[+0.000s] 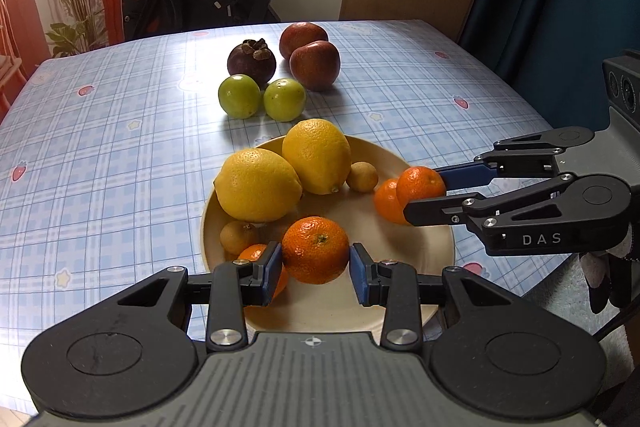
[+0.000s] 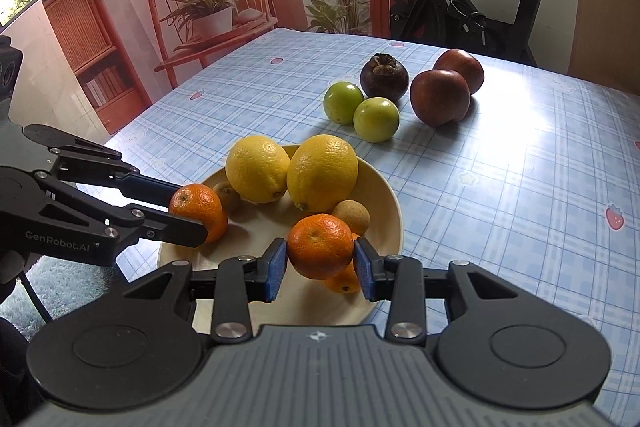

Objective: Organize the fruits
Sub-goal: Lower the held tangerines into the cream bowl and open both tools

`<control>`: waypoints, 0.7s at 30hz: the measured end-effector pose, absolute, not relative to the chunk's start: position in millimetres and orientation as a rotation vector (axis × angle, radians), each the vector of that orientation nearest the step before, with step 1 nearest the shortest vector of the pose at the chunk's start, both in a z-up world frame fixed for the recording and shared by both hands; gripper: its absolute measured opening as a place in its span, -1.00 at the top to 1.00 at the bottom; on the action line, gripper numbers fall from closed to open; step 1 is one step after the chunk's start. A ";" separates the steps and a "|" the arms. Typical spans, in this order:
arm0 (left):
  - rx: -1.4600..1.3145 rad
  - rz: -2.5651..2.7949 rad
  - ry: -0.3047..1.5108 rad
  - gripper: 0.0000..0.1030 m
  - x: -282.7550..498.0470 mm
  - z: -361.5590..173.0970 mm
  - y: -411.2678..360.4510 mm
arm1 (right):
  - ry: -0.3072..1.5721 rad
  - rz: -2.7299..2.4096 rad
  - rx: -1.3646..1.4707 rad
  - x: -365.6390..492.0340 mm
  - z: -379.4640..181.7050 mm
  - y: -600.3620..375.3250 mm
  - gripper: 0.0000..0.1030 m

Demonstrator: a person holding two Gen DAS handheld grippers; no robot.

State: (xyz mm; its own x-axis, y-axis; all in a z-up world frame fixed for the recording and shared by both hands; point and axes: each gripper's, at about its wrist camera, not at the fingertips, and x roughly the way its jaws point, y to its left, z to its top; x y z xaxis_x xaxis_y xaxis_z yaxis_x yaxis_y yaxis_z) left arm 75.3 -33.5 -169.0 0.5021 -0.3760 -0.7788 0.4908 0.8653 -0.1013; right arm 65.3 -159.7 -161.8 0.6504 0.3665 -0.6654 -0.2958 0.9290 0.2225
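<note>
While each hand-held gripper is clamping a tangerine, both are hanging over the cream plate (image 1: 424, 227).

Left hand-held gripper (image 1: 316, 261) is pinching one tangerine (image 1: 315, 250) at the plate's near-left; right hand-held gripper (image 2: 321, 258) is pinching another tangerine (image 2: 320, 245) at its near-right, lemons (image 1: 316, 155) lying beyond on the desk (image 1: 100, 147).

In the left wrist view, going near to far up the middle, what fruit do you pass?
Mandarin held between the left gripper fingers, → two lemons on the plate, → two green fruits on the tablecloth, → dark mangosteen, → two red apples.
</note>
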 end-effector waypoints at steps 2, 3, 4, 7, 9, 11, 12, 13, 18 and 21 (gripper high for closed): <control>0.148 -0.530 0.915 0.24 72.8 -170.8 -32.6 | 0.784 0.380 0.089 61.6 -163.4 -157.6 0.24; 0.151 -0.535 0.919 0.24 70.8 -171.9 -31.3 | 0.788 0.381 0.085 59.7 -164.5 -156.3 0.24; 0.152 -0.538 0.927 0.24 69.9 -172.9 -30.4 | 0.792 0.382 0.082 58.8 -165.5 -155.4 0.24; 0.159 -0.536 0.947 0.24 68.8 -176.1 -29.3 | 0.806 0.377 0.079 56.4 -170.3 -154.1 0.24; 0.165 -0.531 0.955 0.24 69.1 -178.3 -28.6 | 0.812 0.372 0.080 55.4 -173.0 -153.8 0.24; 0.166 -0.521 0.962 0.24 70.4 -180.5 -26.7 | 0.816 0.369 0.082 54.1 -174.9 -154.2 0.24; 0.162 -0.514 0.967 0.24 71.6 -181.6 -25.5 | 0.819 0.369 0.084 53.6 -175.7 -154.6 0.24; 0.159 -0.510 0.972 0.24 72.5 -182.7 -24.5 | 0.819 0.368 0.085 53.3 -176.2 -155.0 0.24; 0.162 -0.508 0.975 0.23 73.3 -183.9 -24.3 | 0.826 0.371 0.099 54.6 -178.0 -156.4 0.23; 0.170 -0.507 0.971 0.22 73.3 -183.5 -25.5 | 0.827 0.371 0.099 56.3 -178.2 -155.8 0.22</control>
State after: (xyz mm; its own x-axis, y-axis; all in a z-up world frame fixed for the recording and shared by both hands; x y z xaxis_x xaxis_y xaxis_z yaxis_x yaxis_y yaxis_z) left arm 73.3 -25.5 -183.5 0.4591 -0.3347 -0.8229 0.4838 0.8711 -0.0844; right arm 56.3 -155.8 -178.2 0.6168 0.3597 -0.7001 -0.2831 0.9313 0.2291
